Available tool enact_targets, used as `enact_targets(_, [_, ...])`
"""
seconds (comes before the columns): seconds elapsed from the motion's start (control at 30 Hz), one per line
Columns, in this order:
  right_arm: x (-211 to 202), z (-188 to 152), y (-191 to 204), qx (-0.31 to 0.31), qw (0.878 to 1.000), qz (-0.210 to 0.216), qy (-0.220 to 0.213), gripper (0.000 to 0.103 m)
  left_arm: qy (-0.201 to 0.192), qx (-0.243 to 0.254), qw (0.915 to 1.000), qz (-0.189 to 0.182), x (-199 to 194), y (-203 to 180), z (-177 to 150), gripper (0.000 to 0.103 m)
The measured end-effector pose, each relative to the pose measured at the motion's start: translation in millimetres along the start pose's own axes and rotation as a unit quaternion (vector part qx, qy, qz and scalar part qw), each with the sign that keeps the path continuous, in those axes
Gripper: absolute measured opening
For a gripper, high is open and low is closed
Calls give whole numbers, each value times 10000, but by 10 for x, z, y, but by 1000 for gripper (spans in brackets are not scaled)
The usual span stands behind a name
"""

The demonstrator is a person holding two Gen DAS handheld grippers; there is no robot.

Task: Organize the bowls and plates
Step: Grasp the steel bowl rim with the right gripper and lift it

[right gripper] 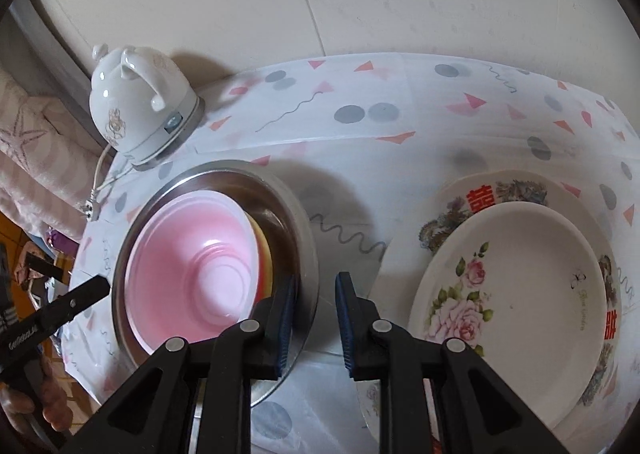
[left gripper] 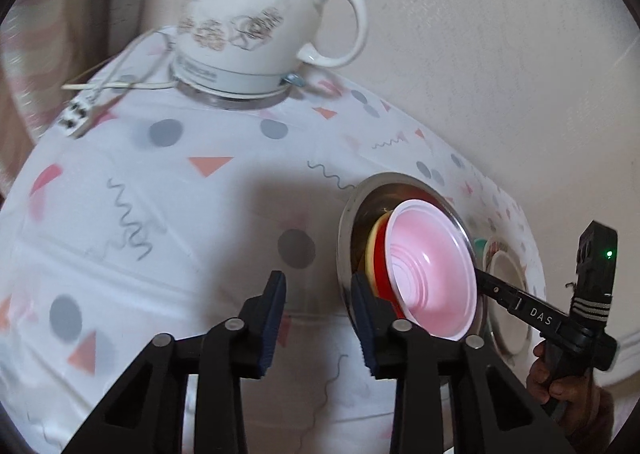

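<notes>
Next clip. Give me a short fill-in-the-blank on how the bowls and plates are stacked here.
1. The pink bowl sits nested inside the large ____ bowl.
2. The rose-patterned plate lies on top of a bigger ____.
3. At the far edge of the table stands a white ____.
4. The right gripper straddles the ____ of the steel bowl.

Missing words: steel; plate; kettle; rim

Soft indoor light, faint shadows on the tablecloth [left gripper: 160, 214], fisheye-bent dark edges, slight blur
</notes>
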State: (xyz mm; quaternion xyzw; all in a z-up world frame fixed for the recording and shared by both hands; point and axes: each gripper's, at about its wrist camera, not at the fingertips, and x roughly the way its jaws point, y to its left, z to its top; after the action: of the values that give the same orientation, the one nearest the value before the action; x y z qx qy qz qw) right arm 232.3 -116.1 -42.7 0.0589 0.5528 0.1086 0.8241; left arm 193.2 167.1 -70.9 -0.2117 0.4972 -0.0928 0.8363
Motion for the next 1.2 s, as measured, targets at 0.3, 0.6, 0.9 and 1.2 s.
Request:
enact_targets(0.3, [102,0,99,-186,9997,-115,98,14,360,319,9986,-200,280,-71,60,28])
enact_targets(0.6, [60,13,198,-344,9993,-101,64,13,401,409,9973,-469,267,-56,30,14])
enact_targets(0.9, [-80,-13,227,-218,9996,88,-129,13,92,653,9969,-440,8,-167,41,14])
enact_targets(1.2, [-628,-88,-36,-123,9984,140,-539,12,-182,1011,9927,-635,-187,-748,79,14])
